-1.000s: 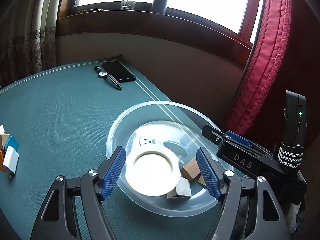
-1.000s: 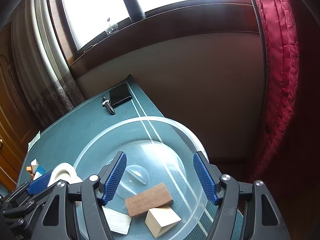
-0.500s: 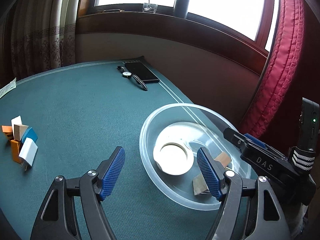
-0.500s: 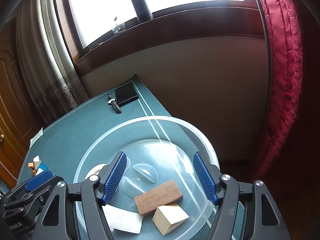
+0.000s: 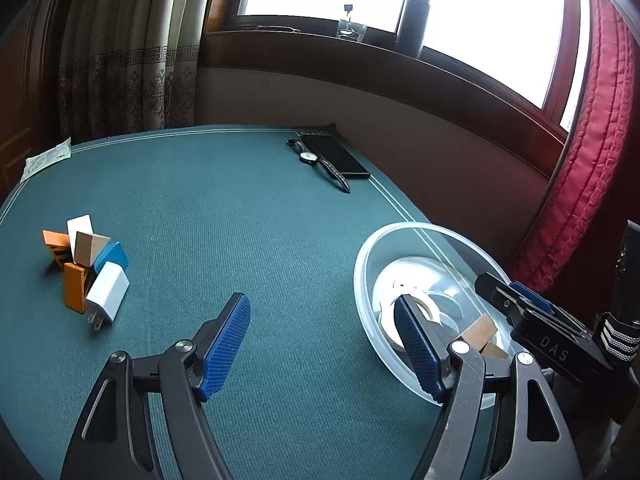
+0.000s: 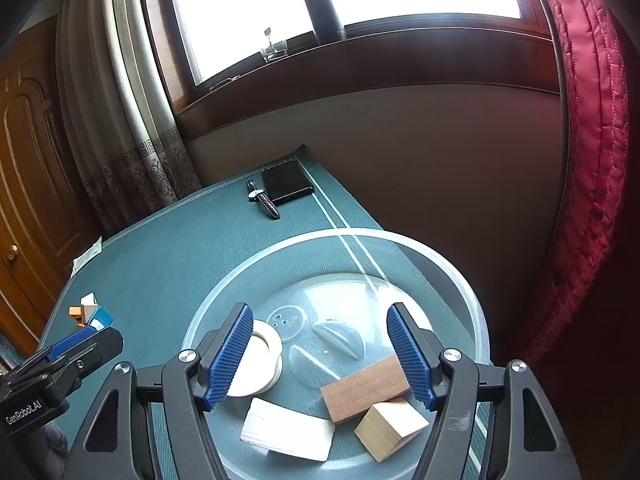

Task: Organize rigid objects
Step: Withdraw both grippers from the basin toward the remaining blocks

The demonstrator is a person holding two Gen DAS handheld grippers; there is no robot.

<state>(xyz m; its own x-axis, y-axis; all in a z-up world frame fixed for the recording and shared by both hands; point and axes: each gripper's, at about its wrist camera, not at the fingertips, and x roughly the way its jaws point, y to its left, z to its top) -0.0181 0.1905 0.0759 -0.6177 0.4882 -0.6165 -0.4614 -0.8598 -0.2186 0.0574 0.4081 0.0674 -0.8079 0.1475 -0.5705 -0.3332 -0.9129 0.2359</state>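
Both your grippers are empty, jaws apart, with the bowl between the two views.

Left wrist view: your left gripper point(image 5: 322, 344) hangs over the green table point(image 5: 224, 208), jaws wide apart and holding nothing. The clear bowl point(image 5: 362, 280) sits at 3 o'clock, its near side behind your right-hand finger, with a tape roll point(image 5: 428, 308) and wood blocks inside. At 9 o'clock lies a pile point(image 5: 88, 268) of orange, white, blue and wooden pieces plus a white charger point(image 5: 107, 294). A watch point(image 5: 320, 162) and phone point(image 5: 336, 156) lie touching at 12 o'clock.

Right wrist view: your right gripper point(image 6: 320, 354) hovers above the bowl point(image 6: 472, 304), jaws apart, empty. Inside: tape roll point(image 6: 256, 364) at 9 o'clock, a brown block point(image 6: 366, 388) resting on a pale block point(image 6: 390, 428) at 5, and a flat pale block point(image 6: 288, 432) at 6. Your left gripper point(image 6: 74, 346) shows at 8 o'clock.
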